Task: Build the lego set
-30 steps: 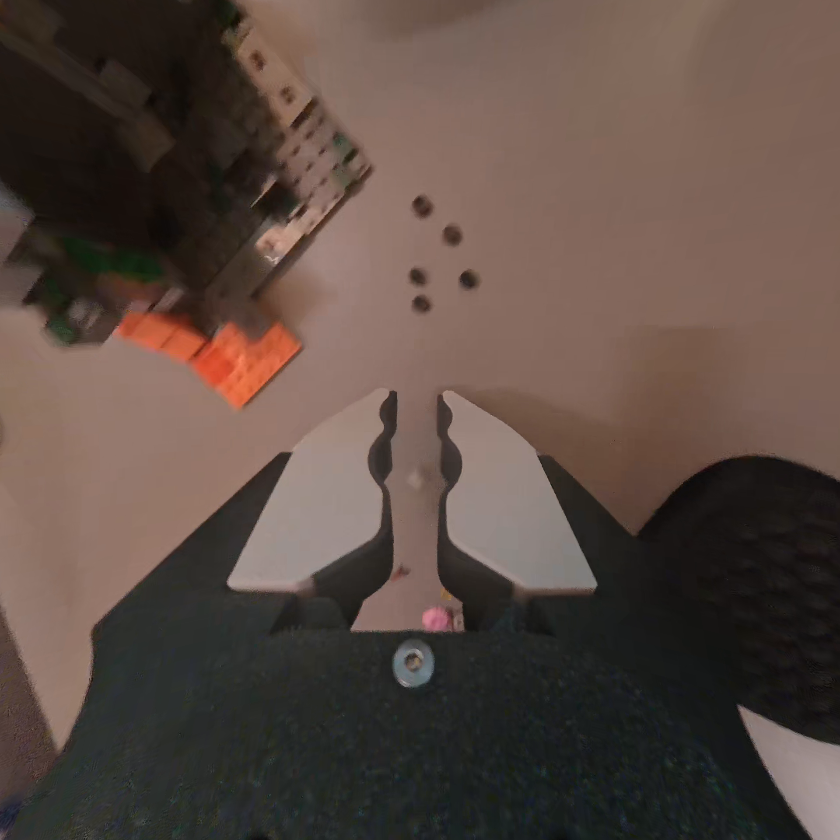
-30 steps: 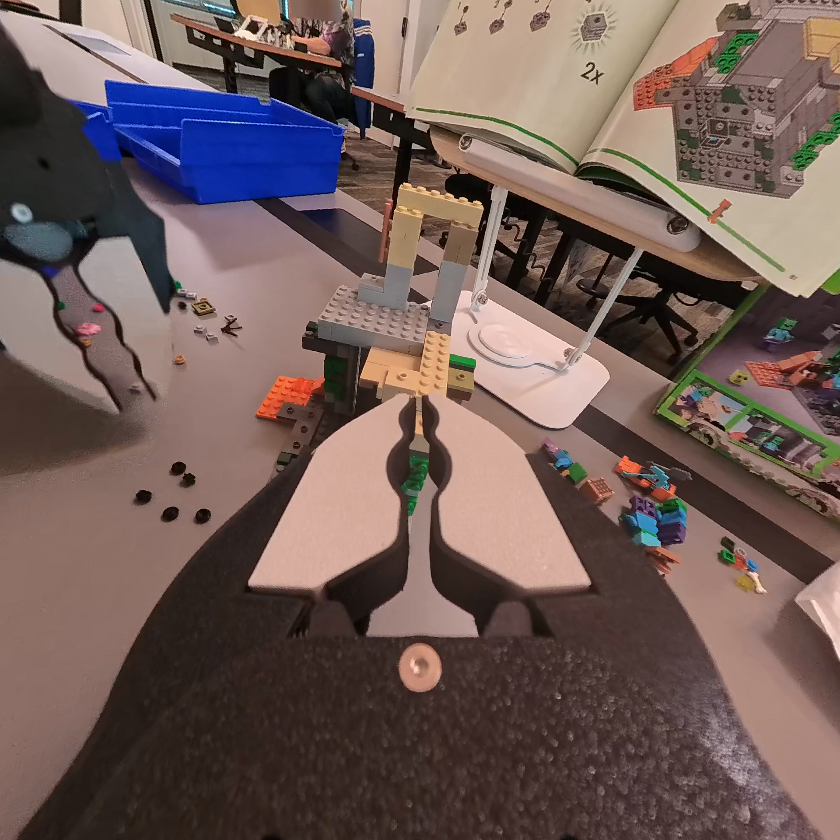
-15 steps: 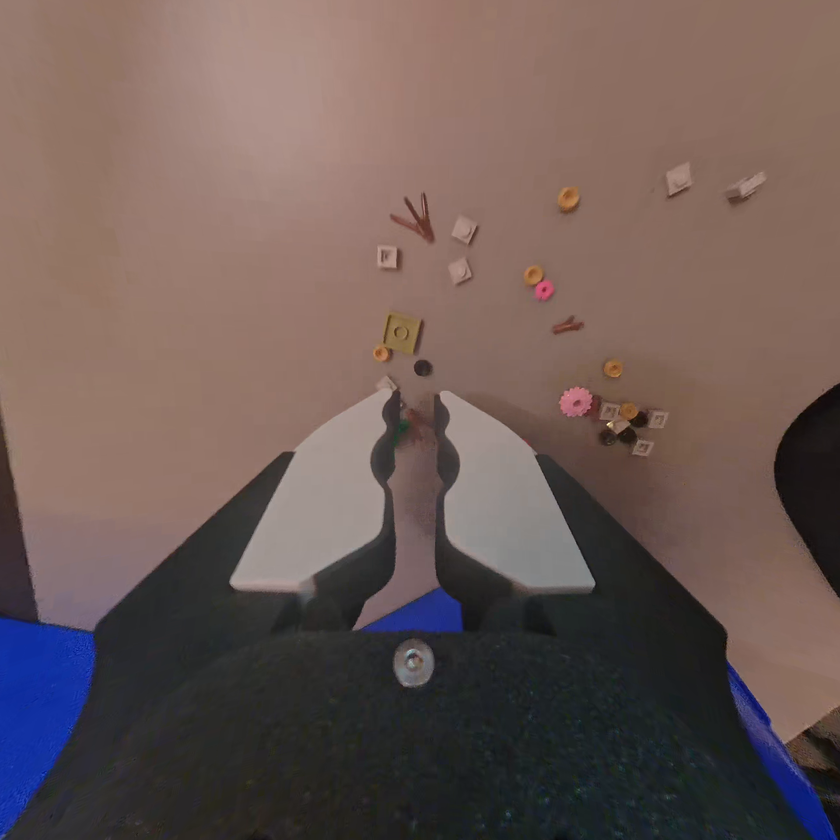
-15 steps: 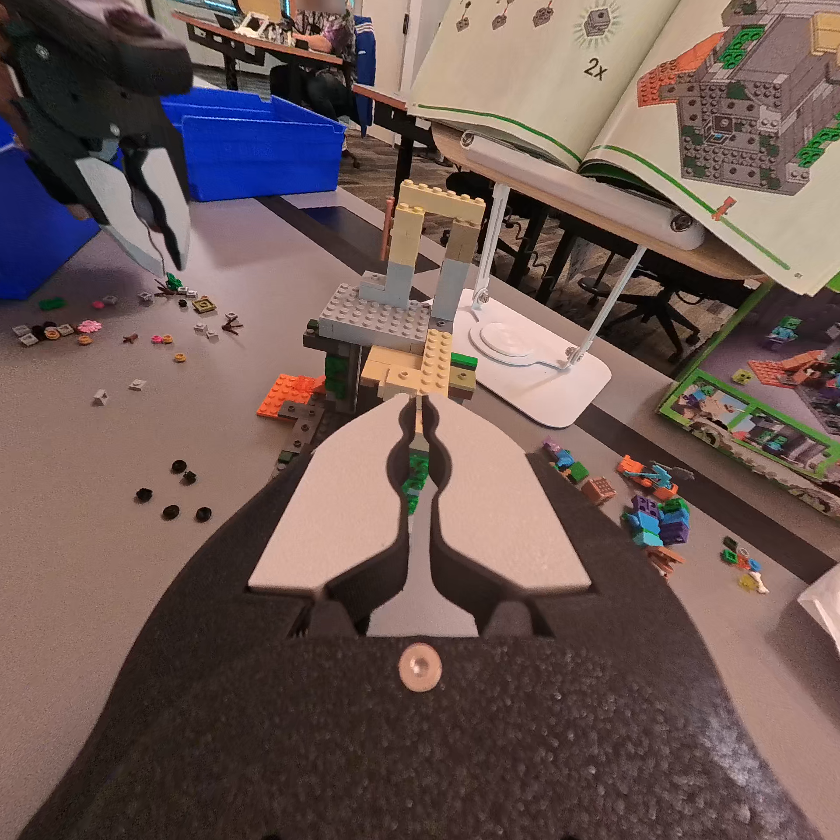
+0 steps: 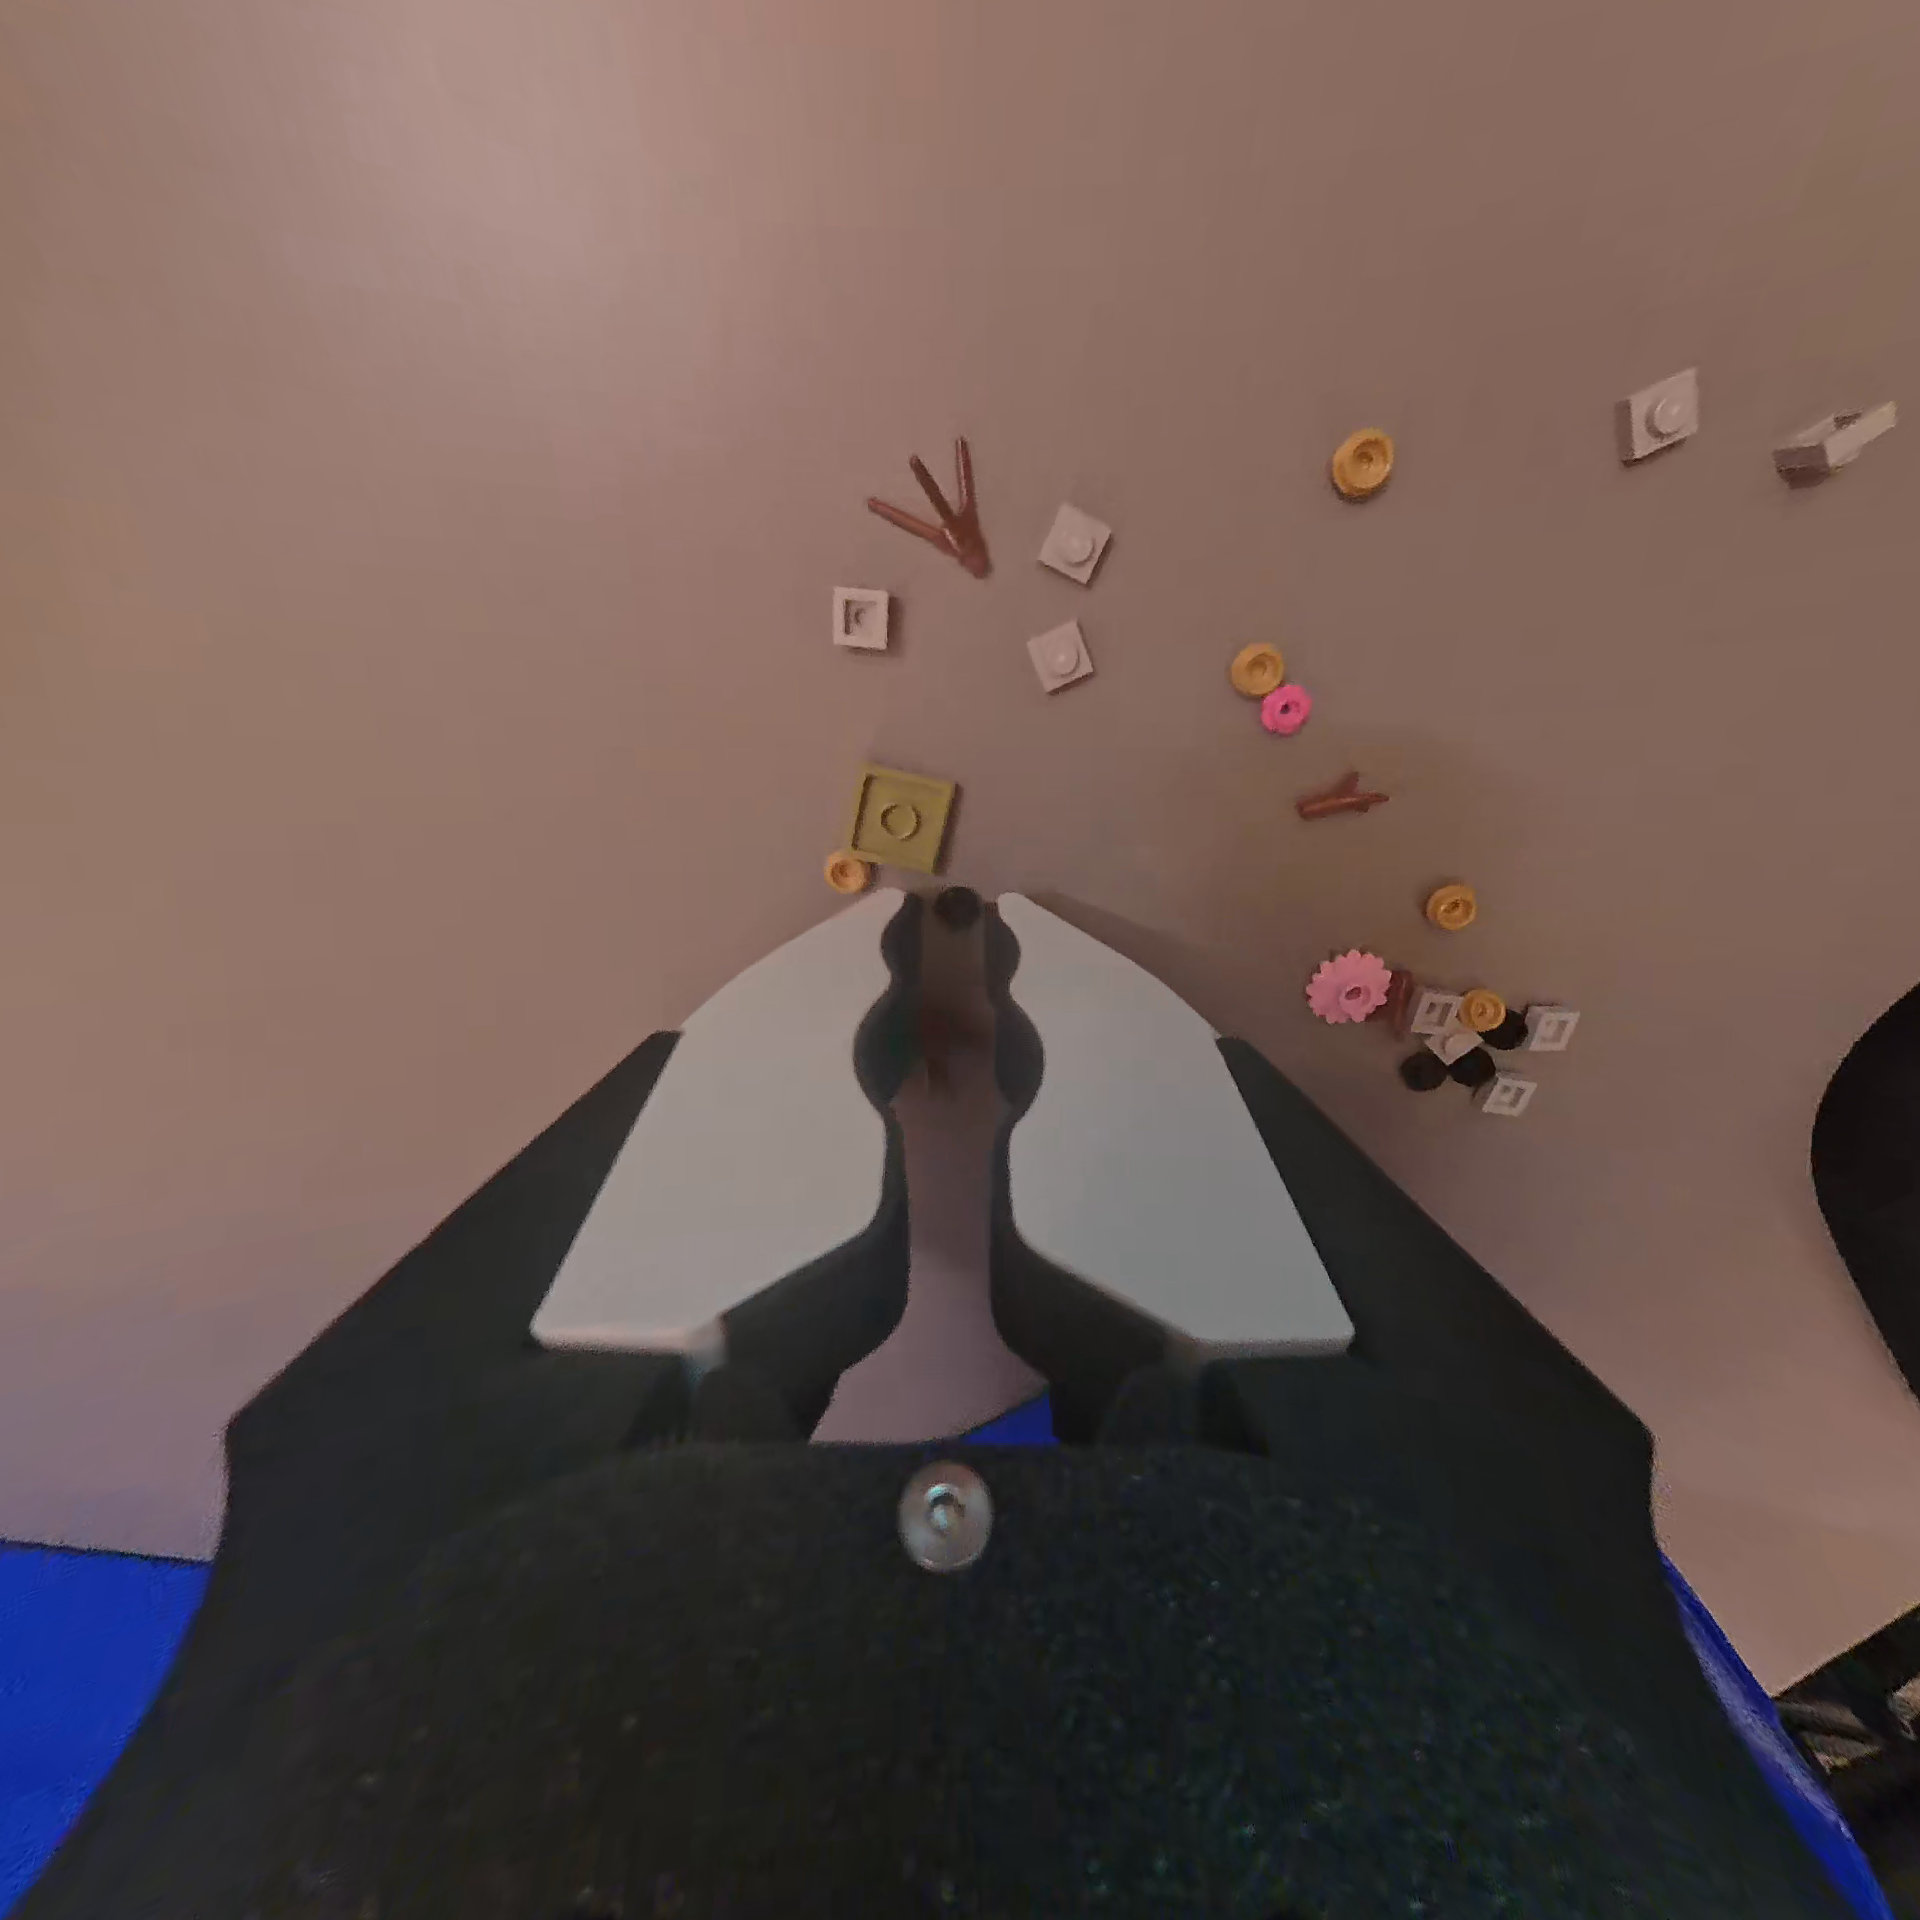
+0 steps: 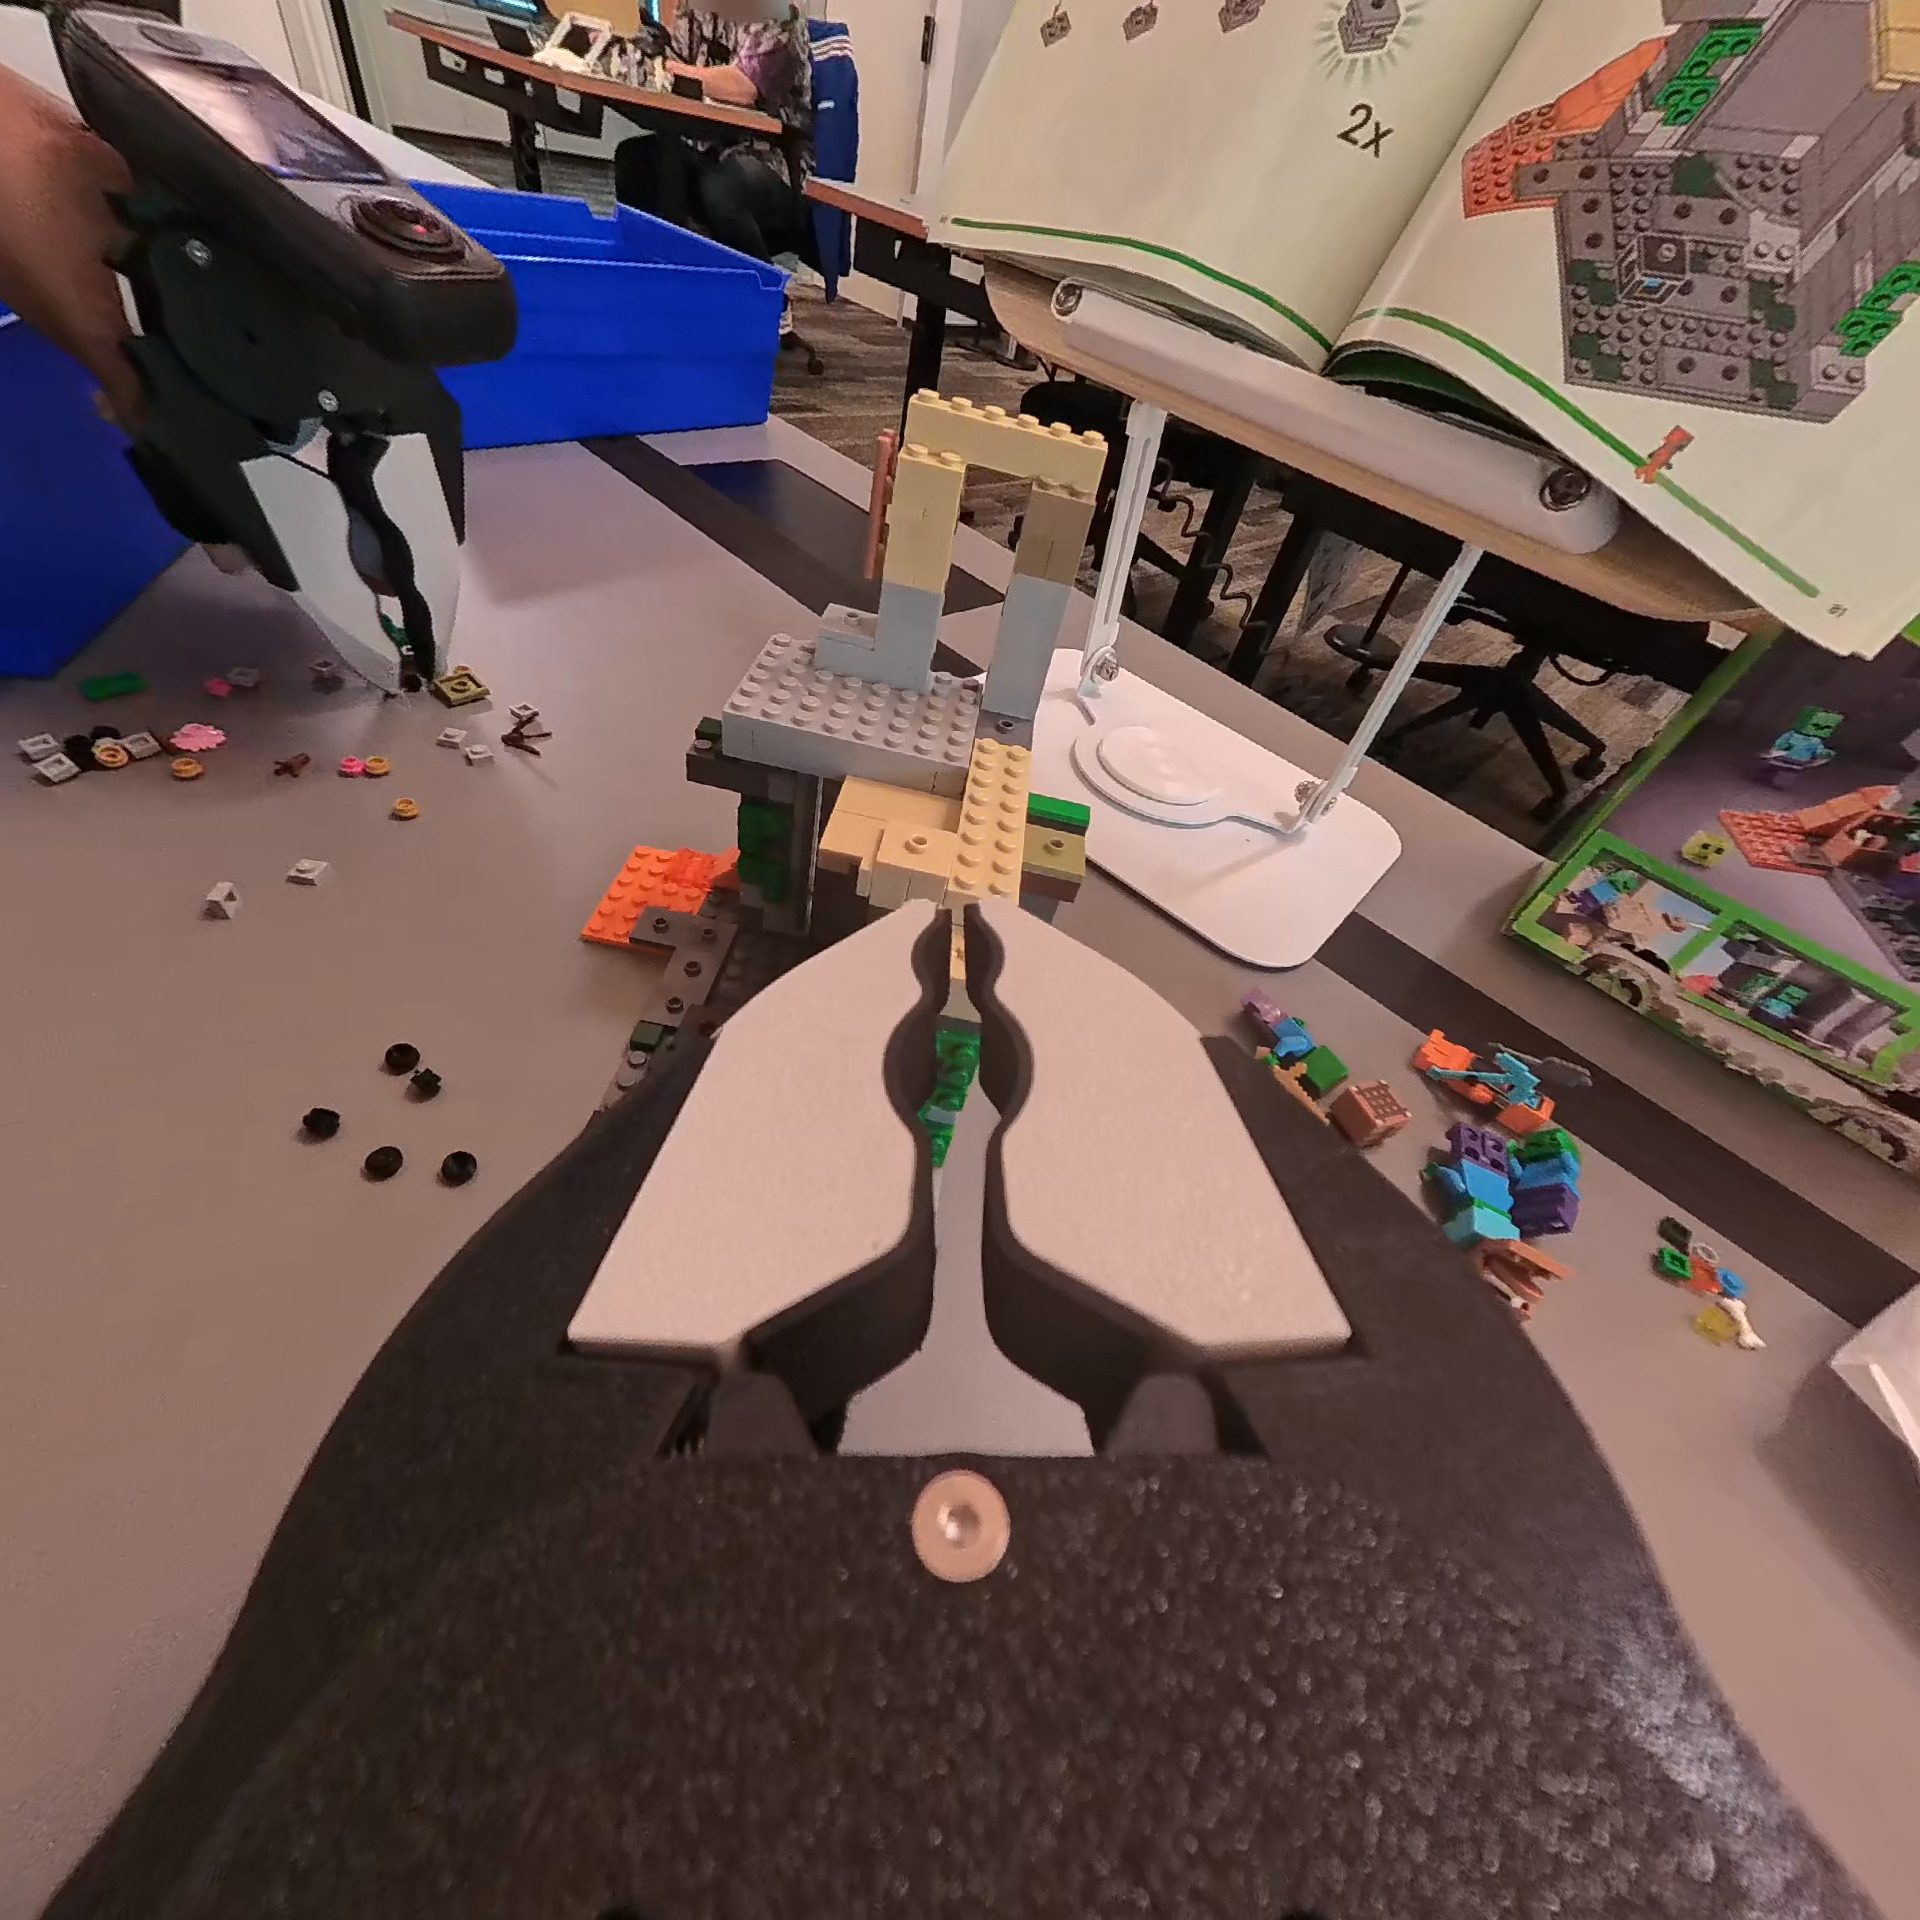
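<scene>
My left gripper (image 5: 953,909) points down at the grey table with its fingers a little apart. A small black round piece (image 5: 954,906) lies between the tips, with a sliver of space on each side. An olive square tile (image 5: 902,821) and a gold round piece (image 5: 847,871) lie just beyond the tips. The right wrist view shows this gripper (image 6: 410,670) held by a hand, its tips on the table beside the olive tile (image 6: 460,686). My right gripper (image 6: 956,914) is shut, its tips at the near edge of the tan plate (image 6: 992,821) on the brick model (image 6: 862,717).
Small grey, gold and brown pieces and a pink flower (image 5: 1348,987) lie scattered to the right. Blue bins (image 6: 623,322) stand behind. An open instruction book (image 6: 1455,208) rests on a white stand (image 6: 1226,821). A green box (image 6: 1745,914), a coloured brick pile (image 6: 1496,1153) and black studs (image 6: 384,1162) lie around. The left gripper's tips are roughly 35 centimetres from the right gripper's. My right tips are about 30 centimetres from the pink flower (image 5: 1348,987), my left tips only 7 centimetres. Look for it in the right wrist view (image 6: 200,735) too.
My left gripper swung away from the model to the scattered small pieces near the blue bin, came lower, and its fingers narrowed around the black round piece. My right gripper has not moved.
</scene>
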